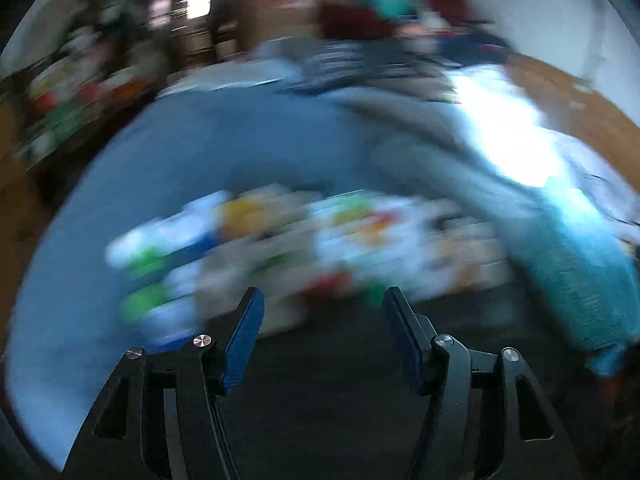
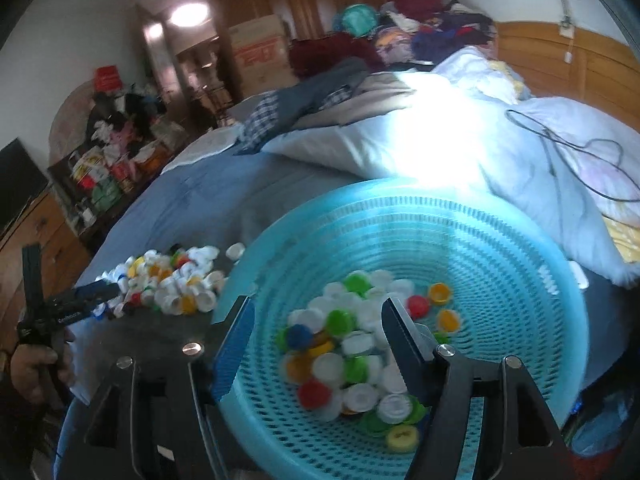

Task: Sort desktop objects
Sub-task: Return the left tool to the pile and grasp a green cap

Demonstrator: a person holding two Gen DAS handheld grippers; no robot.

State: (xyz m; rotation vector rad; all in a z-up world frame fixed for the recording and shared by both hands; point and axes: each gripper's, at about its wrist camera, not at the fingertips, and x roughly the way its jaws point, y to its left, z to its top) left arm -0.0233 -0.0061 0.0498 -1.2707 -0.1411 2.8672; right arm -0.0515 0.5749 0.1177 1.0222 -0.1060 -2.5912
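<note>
A turquoise perforated basket [image 2: 480, 240] is seen on a dark table [image 2: 160, 332] that stands against a bed with a blue sheet [image 2: 192, 200]. The basket is taken as the landmark. Its near rim is cut off by the bottom of the right wrist view, and its far rim meets a white quilt [image 2: 400, 140] heaped on the bed. To the left of the basket a bare strip of dark table is left open, bounded further left by the sheet.

Inside the basket, toward its near side, a heap of bottle caps [image 2: 352, 356] in white, green, yellow, red and blue is gathered. A second pile of caps [image 2: 172, 284] lies on the table just outside the basket's left rim, with one white cap [image 2: 235, 251] close to the rim.

The right gripper [image 2: 316, 316] is held above the basket's near half. Its jaws are parted and nothing is gripped between them; the caps in the basket are seen below and beyond the gap.

The left gripper [image 1: 324, 304] is shown in a heavily blurred view. Its jaws are also spread, with nothing between them, and the smeared pile of caps is seen just beyond their tips. From the right wrist view, the left gripper's blue tip is seen at the pile's left edge, well left of the basket, with the hand [image 2: 32, 368] holding it lower left.
</note>
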